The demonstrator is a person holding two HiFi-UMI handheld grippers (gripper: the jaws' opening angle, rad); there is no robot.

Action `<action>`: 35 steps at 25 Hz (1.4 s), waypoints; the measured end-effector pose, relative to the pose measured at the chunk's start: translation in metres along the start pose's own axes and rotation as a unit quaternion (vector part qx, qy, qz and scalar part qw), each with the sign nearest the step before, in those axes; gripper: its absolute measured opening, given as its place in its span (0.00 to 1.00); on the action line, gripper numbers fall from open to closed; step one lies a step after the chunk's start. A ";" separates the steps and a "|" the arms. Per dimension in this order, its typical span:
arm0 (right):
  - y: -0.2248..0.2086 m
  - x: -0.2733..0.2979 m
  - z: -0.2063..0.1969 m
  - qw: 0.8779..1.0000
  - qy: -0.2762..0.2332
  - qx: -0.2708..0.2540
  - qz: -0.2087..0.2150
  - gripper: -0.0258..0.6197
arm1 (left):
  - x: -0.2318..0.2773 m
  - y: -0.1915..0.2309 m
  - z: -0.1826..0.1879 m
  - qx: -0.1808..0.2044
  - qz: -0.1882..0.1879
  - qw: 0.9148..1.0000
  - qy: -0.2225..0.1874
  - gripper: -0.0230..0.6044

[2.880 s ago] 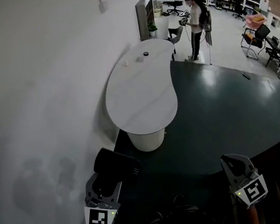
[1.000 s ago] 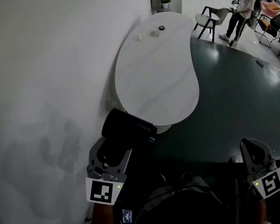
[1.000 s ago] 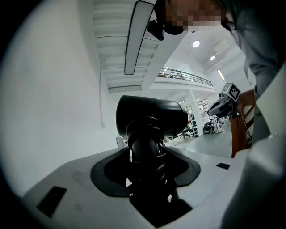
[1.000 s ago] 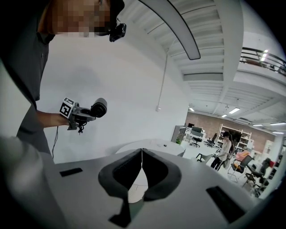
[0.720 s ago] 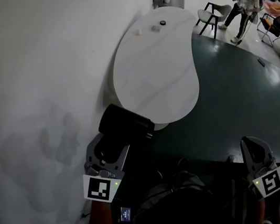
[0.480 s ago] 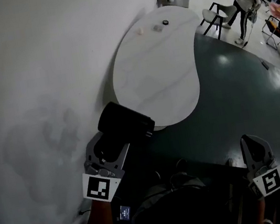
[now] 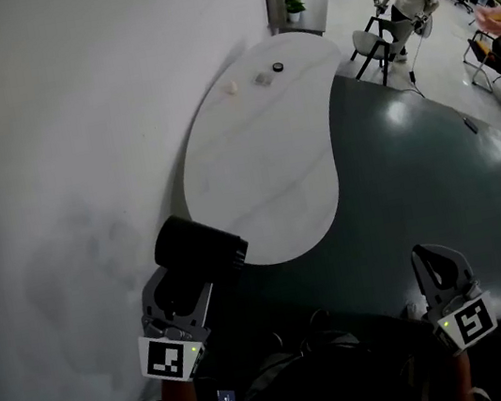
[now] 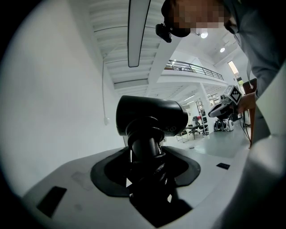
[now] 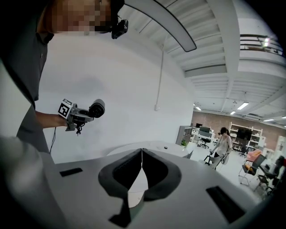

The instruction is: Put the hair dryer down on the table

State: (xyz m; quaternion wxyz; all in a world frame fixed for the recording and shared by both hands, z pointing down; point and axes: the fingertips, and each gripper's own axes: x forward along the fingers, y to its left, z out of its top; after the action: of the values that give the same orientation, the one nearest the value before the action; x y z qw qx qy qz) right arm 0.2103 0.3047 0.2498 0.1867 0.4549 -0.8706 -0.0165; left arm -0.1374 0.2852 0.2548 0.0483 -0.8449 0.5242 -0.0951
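Hair dryer aloft: the left gripper [image 7: 184, 294] has its fingers [image 8: 107, 174] clamped on the handle of the black hair dryer [image 7: 199, 243]. The barrel juts past the fingertips, clear of the white table [image 7: 254, 165] ahead of them. The right gripper [image 7: 436, 266] hangs well apart to the right, its fingers together with nothing between them. The set-down looks not yet done. The dryer seems to have reached the table's near end, leaving it to be lowered onto the bare top beyond the fingers and released.
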 end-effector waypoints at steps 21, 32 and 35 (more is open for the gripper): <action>-0.076 0.074 0.000 1.000 -0.007 0.015 0.005 0.05 | 0.106 0.013 0.000 0.017 -0.015 1.000 0.009 0.38; -0.075 0.124 0.020 0.999 0.006 0.024 -0.037 0.05 | 0.157 0.067 -0.007 0.001 -0.059 0.998 0.006 0.38; -0.077 0.140 0.024 0.999 0.013 0.024 -0.047 0.05 | 0.170 0.083 -0.014 0.002 -0.068 0.998 0.004 0.38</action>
State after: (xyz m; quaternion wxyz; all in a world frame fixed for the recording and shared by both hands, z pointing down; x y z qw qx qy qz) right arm 0.1898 0.1444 0.2555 0.1858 0.4999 -0.8459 0.0013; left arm -0.1394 0.0965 0.2723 0.0412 -0.8783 0.4652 -0.1023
